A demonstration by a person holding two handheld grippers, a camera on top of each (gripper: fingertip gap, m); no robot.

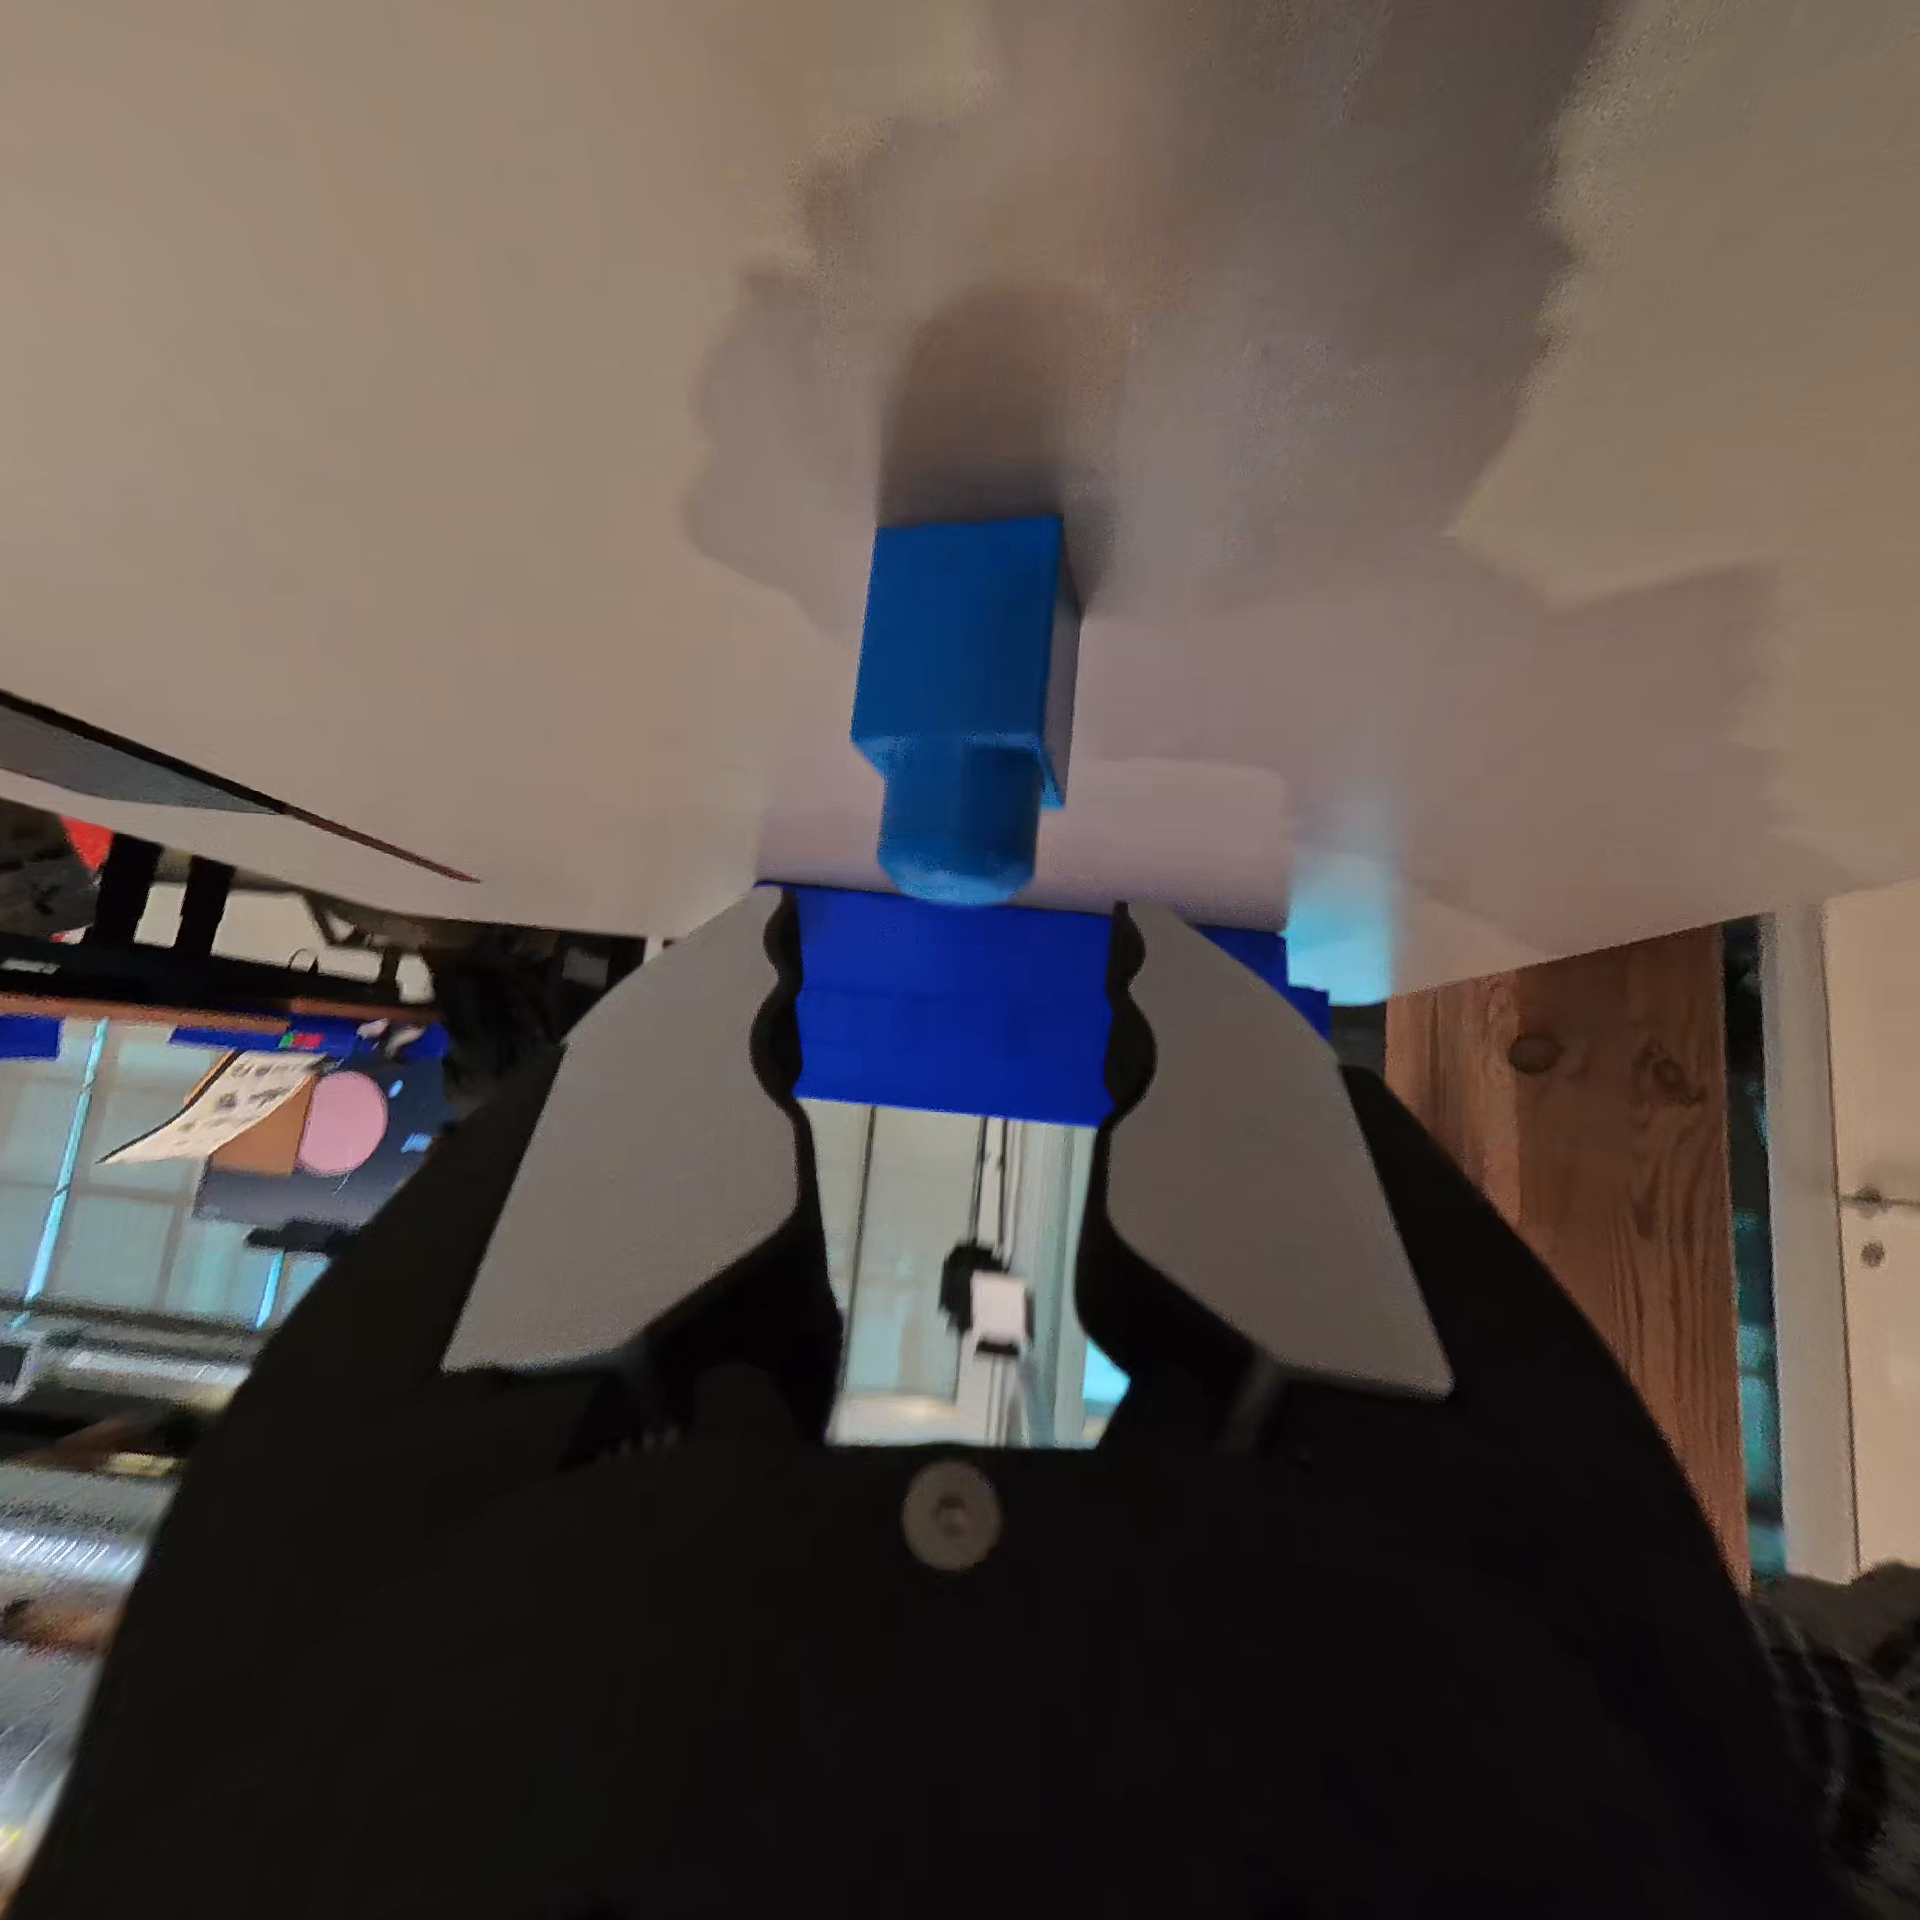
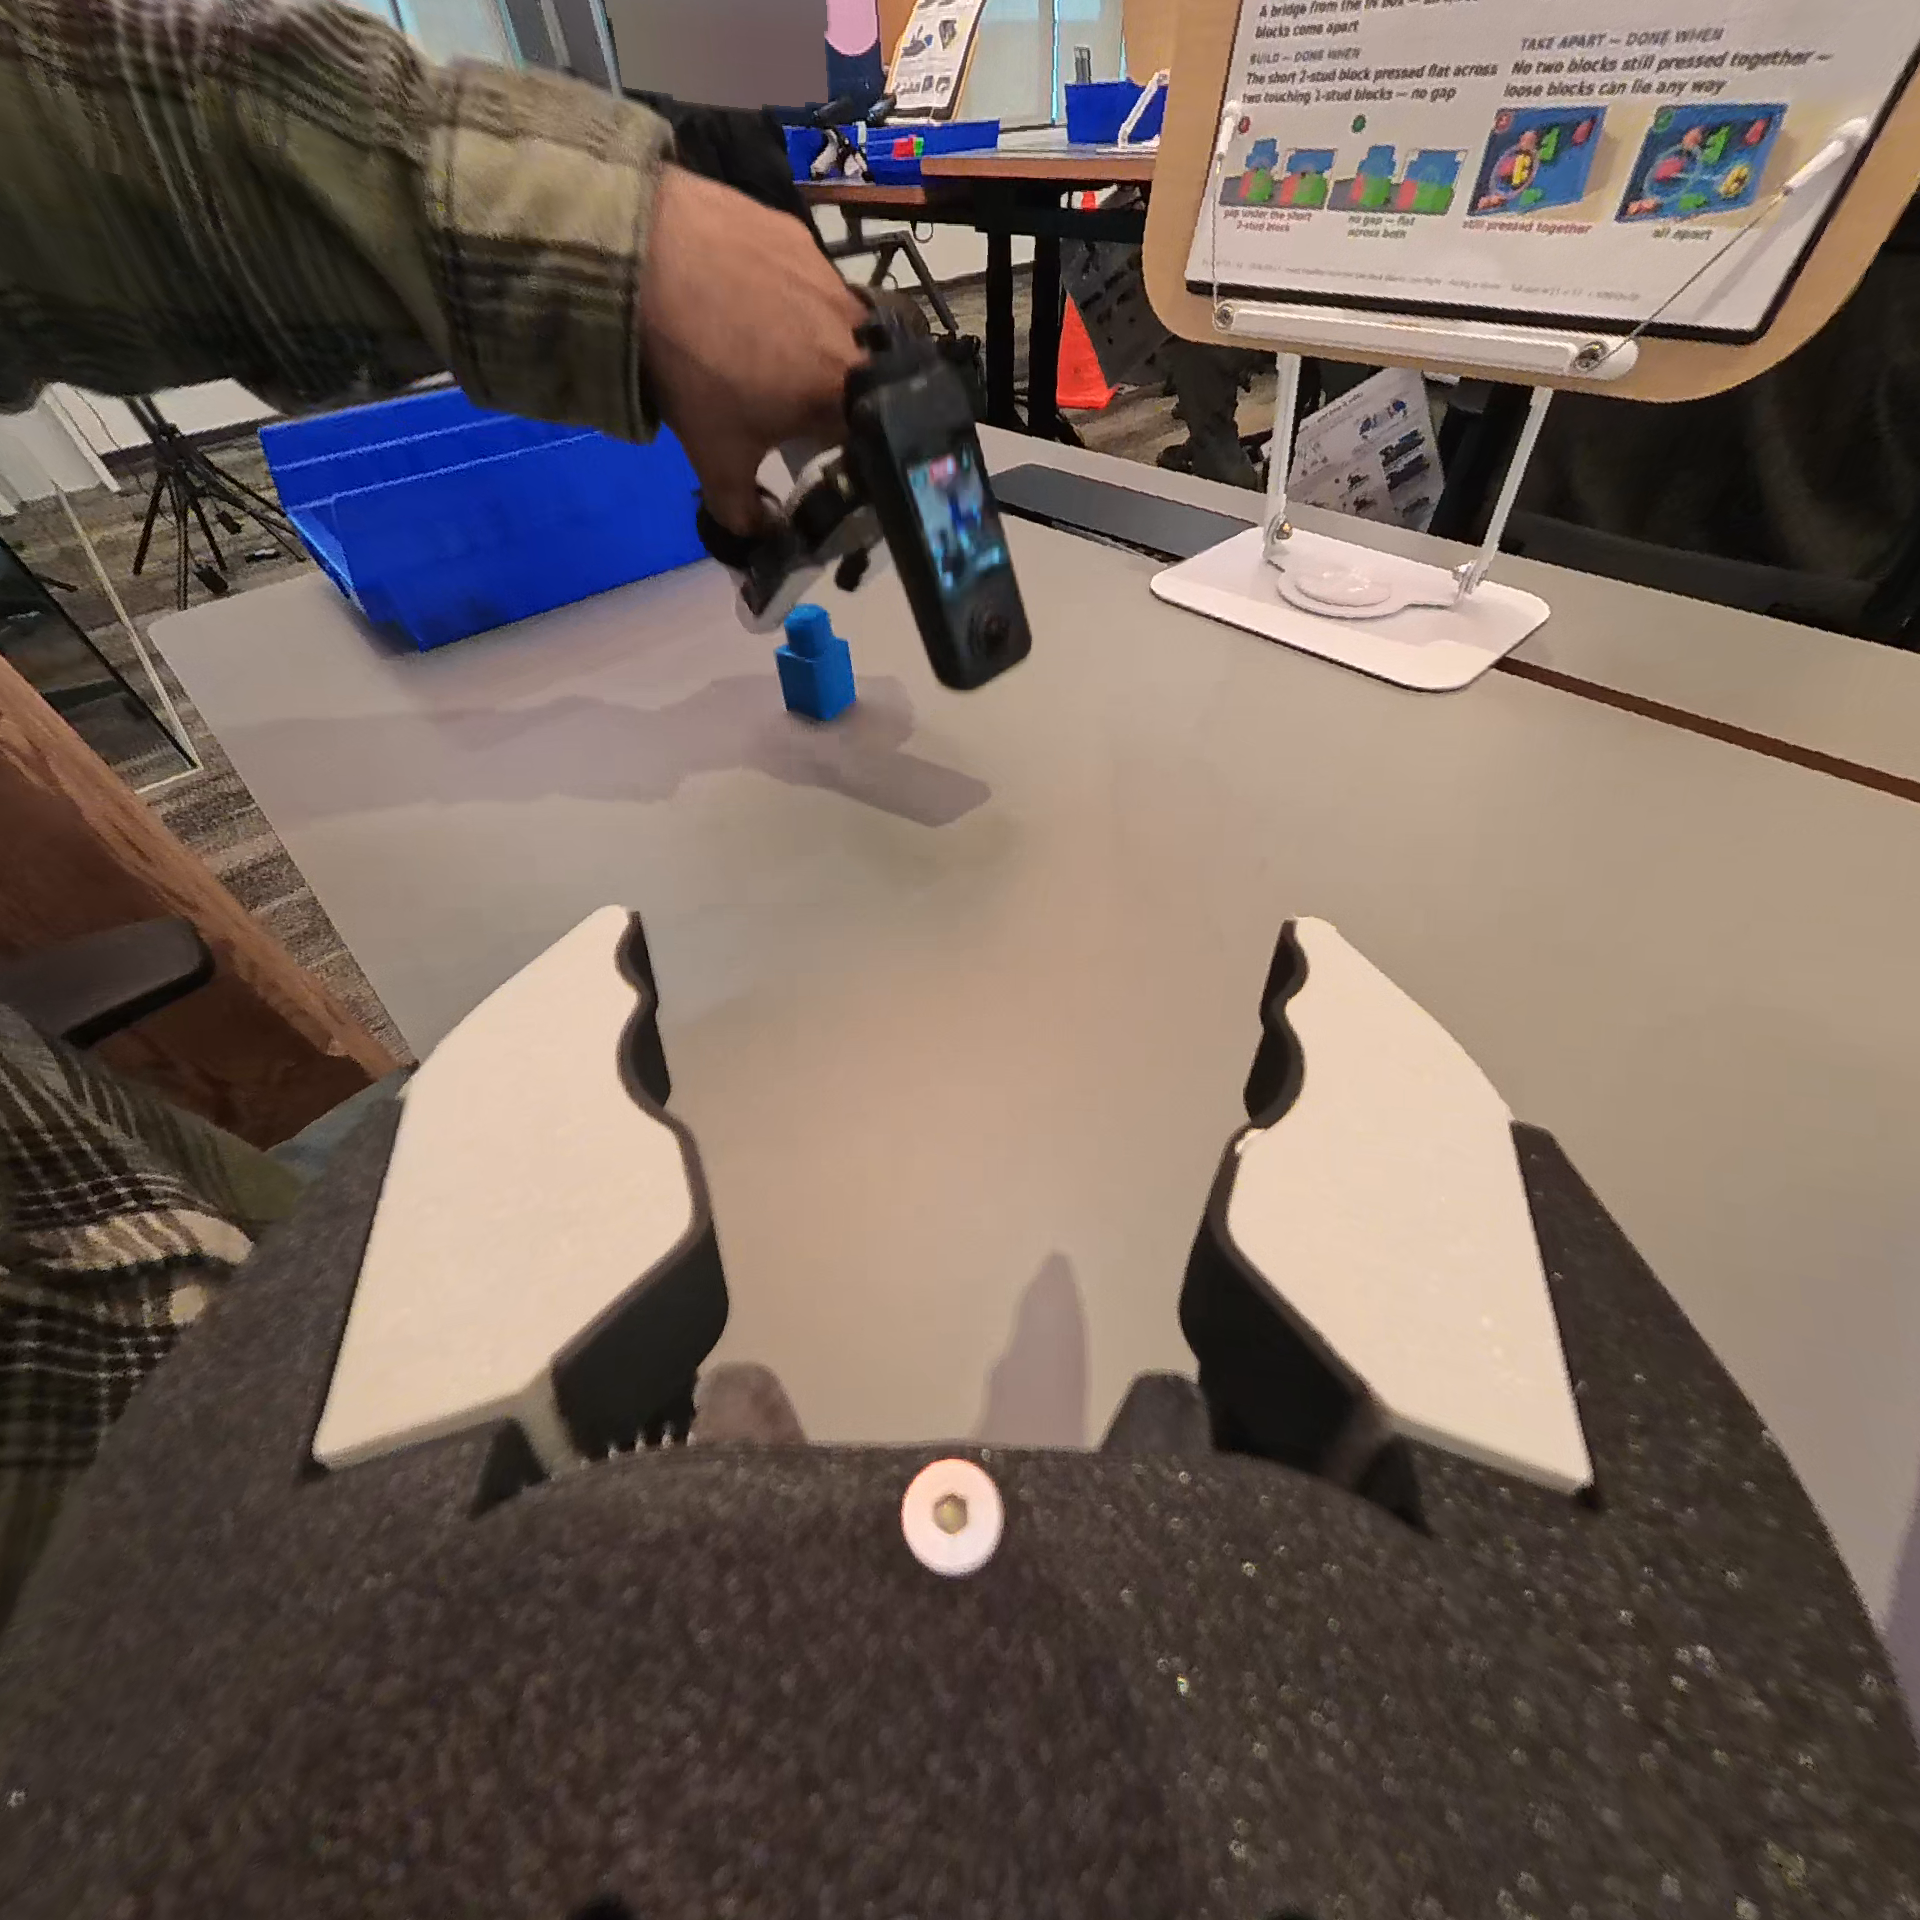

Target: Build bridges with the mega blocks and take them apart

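Observation:
In the left wrist view my left gripper [image 1: 948, 935] is shut on a blue mega block [image 1: 951, 1023] held crosswise between the fingertips. Just beyond it a blue one-stud block [image 1: 961, 686] stands on the grey table [image 1: 416, 416], its stud pointing at the held block and nearly touching it. This view is turned upside down and blurred. In the right wrist view the left gripper [image 2: 769, 603], held by a hand, hovers right over that one-stud block [image 2: 818, 665]. My right gripper [image 2: 961, 935] is open and empty over the near table [image 2: 1351, 831].
A blue bin [image 2: 478, 509] lies tipped at the table's far left. An instruction board on a white stand [image 2: 1351, 608] stands at the far right, with a dark strip [image 2: 1112, 509] beside it. A wooden post [image 2: 104, 883] is off the table's left edge. Tip to tip, the grippers are about 40 centimeters apart.

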